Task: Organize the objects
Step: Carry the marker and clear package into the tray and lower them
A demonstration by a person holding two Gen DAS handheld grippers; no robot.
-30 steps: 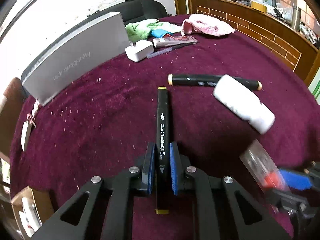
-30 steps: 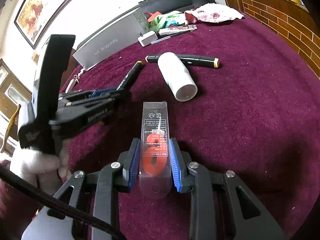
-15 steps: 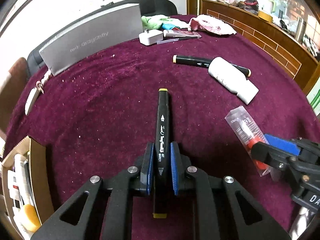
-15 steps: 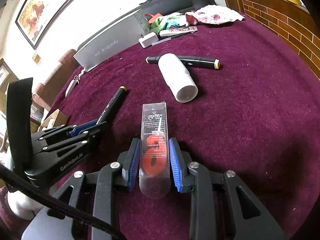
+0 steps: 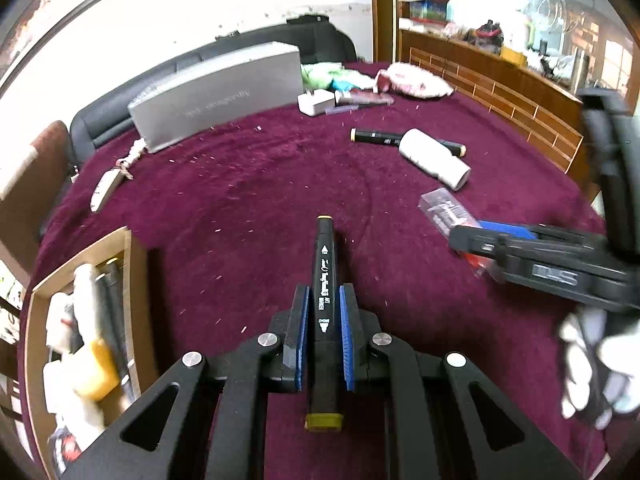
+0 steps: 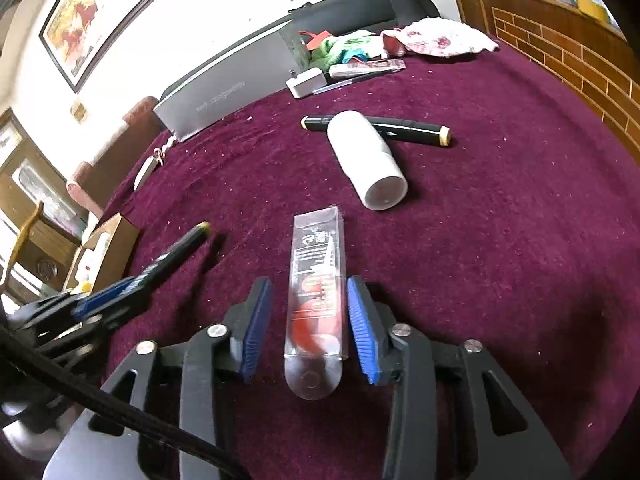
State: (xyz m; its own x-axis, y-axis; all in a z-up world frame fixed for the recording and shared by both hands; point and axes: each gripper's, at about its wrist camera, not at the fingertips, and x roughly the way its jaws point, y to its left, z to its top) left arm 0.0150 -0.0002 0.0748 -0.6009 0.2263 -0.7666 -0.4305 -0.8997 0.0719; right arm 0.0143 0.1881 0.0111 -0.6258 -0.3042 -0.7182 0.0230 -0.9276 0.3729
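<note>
1. The left gripper (image 5: 323, 336) is closed on a black art marker with yellow end caps (image 5: 323, 280); both blue pads press its barrel, and the marker points forward above the maroon velvet table cover (image 5: 240, 208).
2. The right gripper (image 6: 308, 320) stands open, its blue pads clear on either side of a clear plastic packet with red contents (image 6: 318, 280), which lies lengthwise between them; whether the packet rests on the cover cannot be told.
3. In the left wrist view the right gripper sits to the right of the marker, with a white-gloved hand (image 5: 592, 364) below it.
4. An open brown cardboard box (image 5: 136, 280) sits at the table's left edge, already holding blurred white, yellow and dark items.
5. Farther out, a white cylindrical bottle (image 6: 366, 160) lies on its side across a second black marker with cream caps (image 6: 416, 130).
6. At the far edge stand a grey rectangular box (image 5: 216, 96), a white charger plug (image 5: 316, 102), and crumpled green and pink cloths (image 6: 400, 42).
</note>
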